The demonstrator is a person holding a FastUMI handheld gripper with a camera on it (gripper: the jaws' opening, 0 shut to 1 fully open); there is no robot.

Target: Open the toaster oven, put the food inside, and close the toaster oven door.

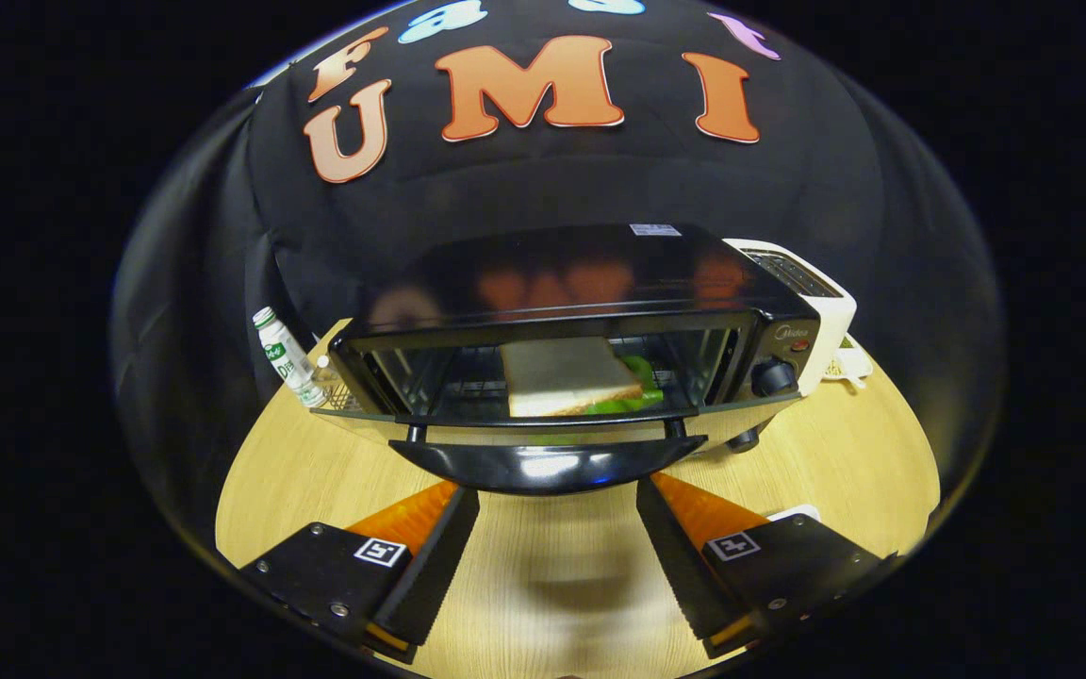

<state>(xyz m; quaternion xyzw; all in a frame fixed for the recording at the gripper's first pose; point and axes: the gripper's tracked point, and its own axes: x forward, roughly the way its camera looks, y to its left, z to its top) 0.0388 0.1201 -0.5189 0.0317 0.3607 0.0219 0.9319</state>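
- Bottle (285, 356): stands upright on the bench (298, 471), beyond and to the left of the tongs, just beside the oven's left end. It carries a green and white label; the print is too small to make out.
- Tongs (557, 498): wide open and empty. The fingers are spread apart with bare bench between them, and nothing is gripped.
- Toaster oven (590, 311): sits directly ahead of the tongs, with its long axis running crosswise to the fingers. A small pale sticker sits on the top panel; its text is unreadable.
- Door (543, 415): hangs open, dropped forward toward the tongs. Its handle (543, 464) lies just ahead of the fingertips, centred on the gap between them, and also runs crosswise.
- Food (567, 377): a slice of bread with something green at its right side, already inside the cavity, beyond the door.
- Judgement: closing the door remains. The handle must be lifted up and away from the tongs.
- Knobs (773, 377): on the oven's right panel. A brand mark above them is too blurred to confirm.
- White toaster (816, 292): stands beyond the oven's right end.
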